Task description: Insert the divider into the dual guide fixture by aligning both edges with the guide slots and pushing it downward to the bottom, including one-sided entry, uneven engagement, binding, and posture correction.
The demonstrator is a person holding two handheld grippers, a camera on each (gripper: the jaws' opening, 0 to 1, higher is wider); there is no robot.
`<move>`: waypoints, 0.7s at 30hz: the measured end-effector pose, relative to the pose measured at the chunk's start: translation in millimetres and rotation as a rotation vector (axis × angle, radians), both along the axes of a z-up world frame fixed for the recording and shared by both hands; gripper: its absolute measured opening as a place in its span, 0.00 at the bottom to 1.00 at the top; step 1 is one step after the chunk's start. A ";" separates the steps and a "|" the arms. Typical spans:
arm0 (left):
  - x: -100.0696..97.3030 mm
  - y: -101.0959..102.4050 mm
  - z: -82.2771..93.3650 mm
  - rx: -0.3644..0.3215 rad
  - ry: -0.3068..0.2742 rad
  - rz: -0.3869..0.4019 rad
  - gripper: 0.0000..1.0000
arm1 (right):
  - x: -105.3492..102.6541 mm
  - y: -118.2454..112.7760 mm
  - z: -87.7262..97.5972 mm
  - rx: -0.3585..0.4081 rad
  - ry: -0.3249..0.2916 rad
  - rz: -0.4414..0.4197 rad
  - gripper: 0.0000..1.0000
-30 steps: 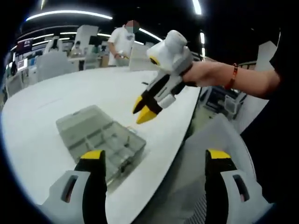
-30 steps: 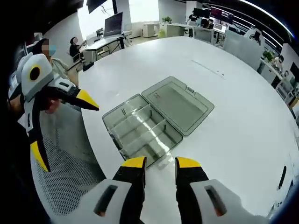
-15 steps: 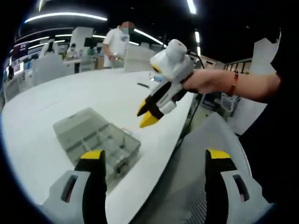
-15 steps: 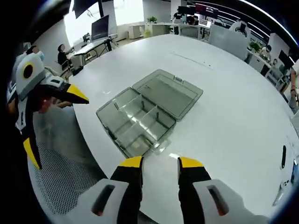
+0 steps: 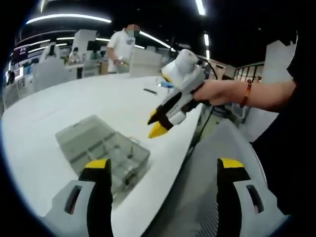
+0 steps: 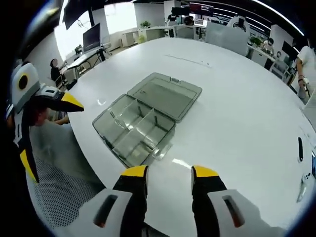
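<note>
White table (image 6: 237, 113) with open compartment box (image 6: 140, 118), dividers visible from above.

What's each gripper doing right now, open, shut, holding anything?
Left gripper: open wide, empty, off the table's edge.
Right gripper: open with a narrow gap, empty, above the clear compartment box.

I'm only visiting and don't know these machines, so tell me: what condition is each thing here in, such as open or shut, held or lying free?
Box: lid open and folded back flat, resting on the table, untouched.
Table: white, bearing the box near its edge.
Left gripper: jaws wide open, empty, off the table's edge.
Right gripper: jaws a little apart, empty, above the table near the box.
</note>
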State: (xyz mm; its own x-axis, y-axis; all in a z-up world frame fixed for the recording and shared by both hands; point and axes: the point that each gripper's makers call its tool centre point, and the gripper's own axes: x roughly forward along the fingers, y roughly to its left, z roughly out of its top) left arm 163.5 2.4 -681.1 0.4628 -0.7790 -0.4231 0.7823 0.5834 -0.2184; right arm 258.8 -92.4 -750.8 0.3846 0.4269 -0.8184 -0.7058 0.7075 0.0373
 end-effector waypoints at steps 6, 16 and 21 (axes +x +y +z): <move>4.1 0.4 -2.2 -0.008 0.007 0.004 0.87 | 2.9 -0.6 -11.0 0.000 0.035 -0.033 0.33; 11.7 8.4 -6.8 -0.019 0.019 0.026 0.87 | 7.5 -6.4 -21.6 -0.008 0.061 -0.063 0.33; 14.4 9.9 -7.2 -0.022 0.021 0.035 0.87 | 9.0 -8.9 -25.9 -0.017 0.069 -0.082 0.34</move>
State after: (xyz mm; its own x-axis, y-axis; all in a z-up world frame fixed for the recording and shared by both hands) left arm 177.8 12.3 -688.3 0.4809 -0.7720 -0.4157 0.7566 0.6049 -0.2481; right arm 267.8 -101.4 -776.7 0.3604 0.3820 -0.8510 -0.6417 0.7637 0.0710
